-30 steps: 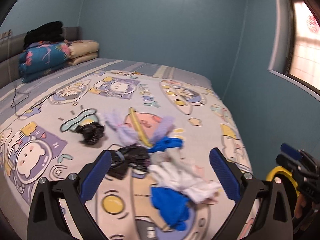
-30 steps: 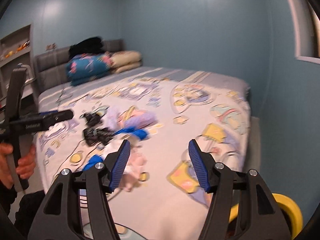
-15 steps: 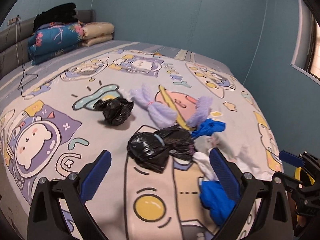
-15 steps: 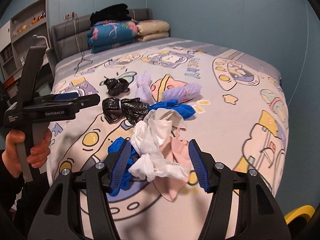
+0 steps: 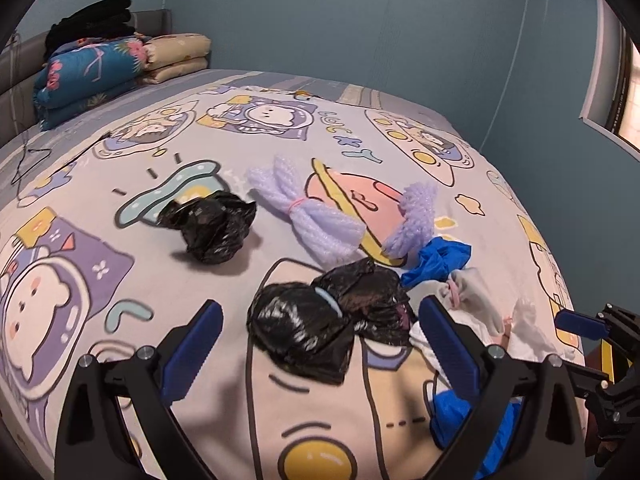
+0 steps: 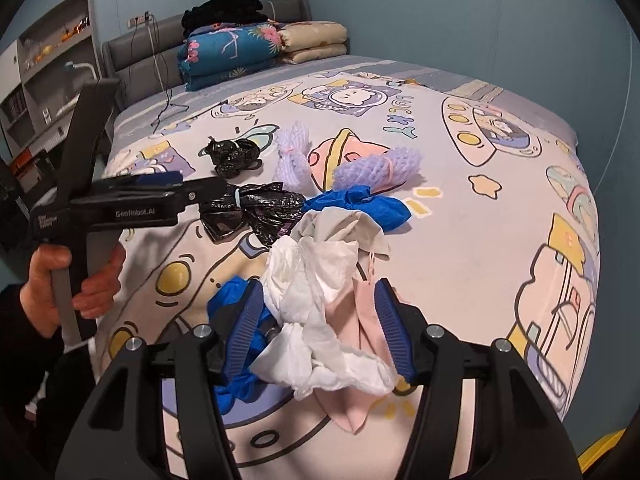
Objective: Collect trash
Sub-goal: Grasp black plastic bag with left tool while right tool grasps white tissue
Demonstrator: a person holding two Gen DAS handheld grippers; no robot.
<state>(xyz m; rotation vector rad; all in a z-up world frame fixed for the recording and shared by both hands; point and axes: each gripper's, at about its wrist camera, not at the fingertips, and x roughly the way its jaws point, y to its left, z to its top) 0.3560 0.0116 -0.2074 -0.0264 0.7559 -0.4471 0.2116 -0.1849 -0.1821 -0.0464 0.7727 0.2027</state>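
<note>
The left gripper [image 5: 316, 340] is held wide open over the bed [image 5: 120, 240], with a tied black bag [image 5: 320, 324] lying between its blue pads and gripped by neither. A second black bag [image 5: 212, 228] is seen farther off to the left, and two purple foam nets [image 5: 320, 220] lie beyond. The right gripper [image 6: 316, 324] is also spread open around a crumpled white tissue [image 6: 312, 300]; whether the pads touch it cannot be told. A pink cloth [image 6: 360, 320] lies beneath, a blue glove [image 6: 360, 204] farther away. Folded blankets [image 6: 240, 52] are stacked at the far end.
</note>
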